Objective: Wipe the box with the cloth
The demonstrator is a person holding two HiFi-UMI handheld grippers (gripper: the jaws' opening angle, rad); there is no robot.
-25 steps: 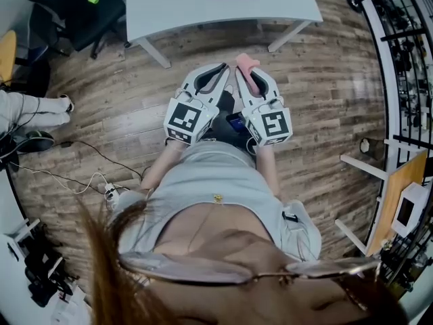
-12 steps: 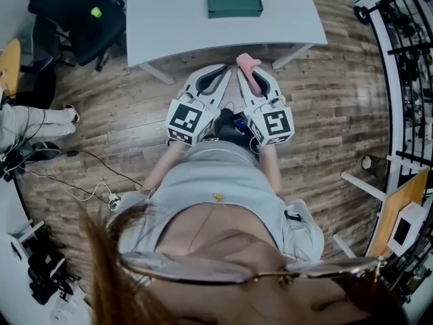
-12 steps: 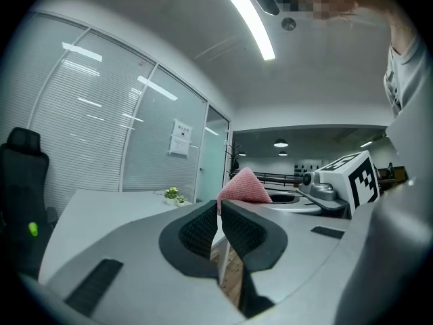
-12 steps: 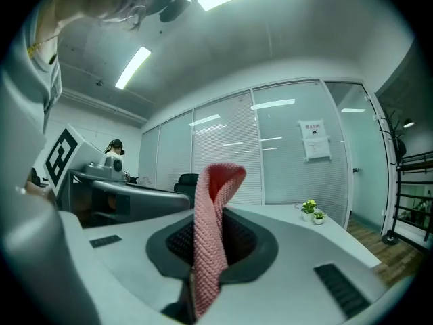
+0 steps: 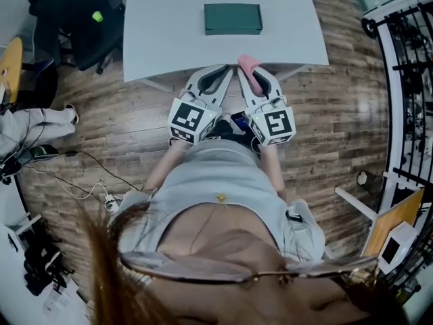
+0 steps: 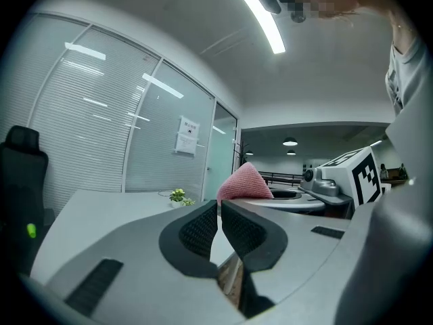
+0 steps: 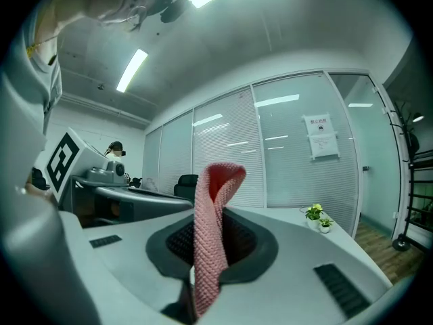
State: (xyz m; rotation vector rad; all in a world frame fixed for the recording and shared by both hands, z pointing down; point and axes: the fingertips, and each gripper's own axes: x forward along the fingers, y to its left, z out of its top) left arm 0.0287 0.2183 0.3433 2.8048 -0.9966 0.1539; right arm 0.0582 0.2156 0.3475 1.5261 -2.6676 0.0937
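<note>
I judge this the approach. My right fingers (image 7: pixel 245 241) are clamped on the cloth (image 7: pixel 211 235), a soft pink ribbed knit folded upright. My left fingers (image 6: pixel 197 230) are pressed together, empty. The box (image 5: pixel 233 19), flat, dark green and rectangular, lies ahead on the smooth white table (image 5: pixel 162 26). Next I must reach over and press the cloth onto its top.

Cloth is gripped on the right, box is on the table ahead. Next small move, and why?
Probably carry the right gripper forward over the table edge toward the green box: the pink cloth is pinched in its jaws, but it hangs at the table's near edge, and the box lies further in.
</note>
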